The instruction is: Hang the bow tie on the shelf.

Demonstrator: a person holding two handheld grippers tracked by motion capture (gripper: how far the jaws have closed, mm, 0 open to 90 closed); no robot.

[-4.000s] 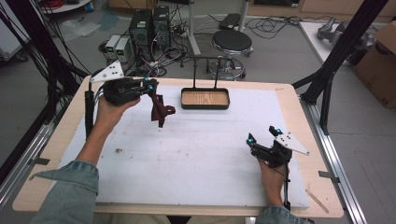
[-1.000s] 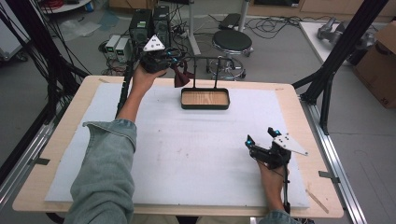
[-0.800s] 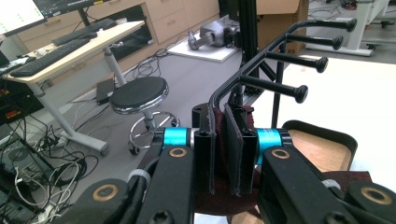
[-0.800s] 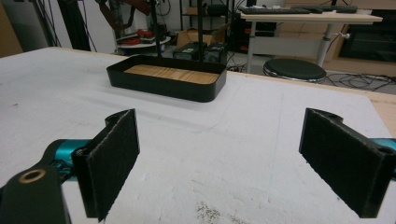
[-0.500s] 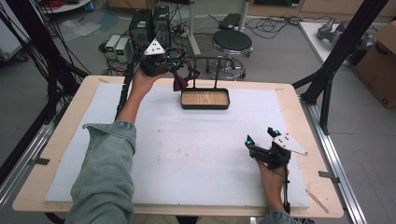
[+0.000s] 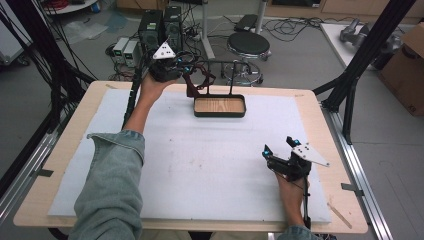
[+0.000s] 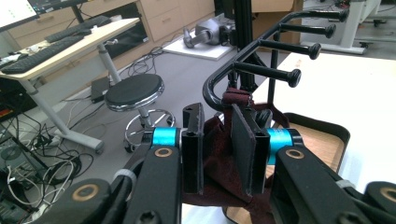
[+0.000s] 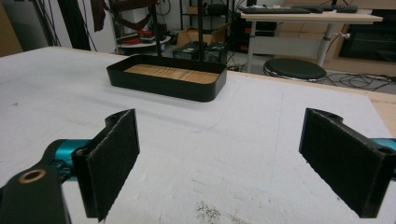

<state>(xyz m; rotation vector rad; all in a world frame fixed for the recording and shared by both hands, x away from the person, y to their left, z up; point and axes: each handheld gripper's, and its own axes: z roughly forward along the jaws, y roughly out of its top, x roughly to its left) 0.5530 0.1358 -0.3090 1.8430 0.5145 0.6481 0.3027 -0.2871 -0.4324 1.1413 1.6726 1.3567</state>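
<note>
My left gripper [image 6: 187, 72] is raised over the table's far edge, shut on a dark red cloth piece [image 6: 199, 82]. In the left gripper view the cloth [image 7: 215, 161] is pinched between the two pads of the left gripper [image 7: 217, 128], and its upper end touches the bent bar of a black peg rack [image 7: 280, 46]. The rack [image 6: 226, 64] rises from the back of a black tray with a wooden floor [image 6: 220, 106]. My right gripper [image 6: 278, 148] rests on the white mat at the front right, open and holding nothing; in its own view the right gripper [image 8: 231, 156] stands wide apart.
A white foam mat [image 6: 200, 165] covers the wooden table. The tray [image 8: 166, 77] lies ahead of the right gripper. Beyond the far edge stand a round stool [image 6: 248, 45], computer boxes [image 6: 160, 25] and cables. Black frame legs [image 6: 350, 75] flank the table.
The left gripper has carried the dark red cloth from over the left of the mat up to the rack at the back. The right gripper has stayed still.
</note>
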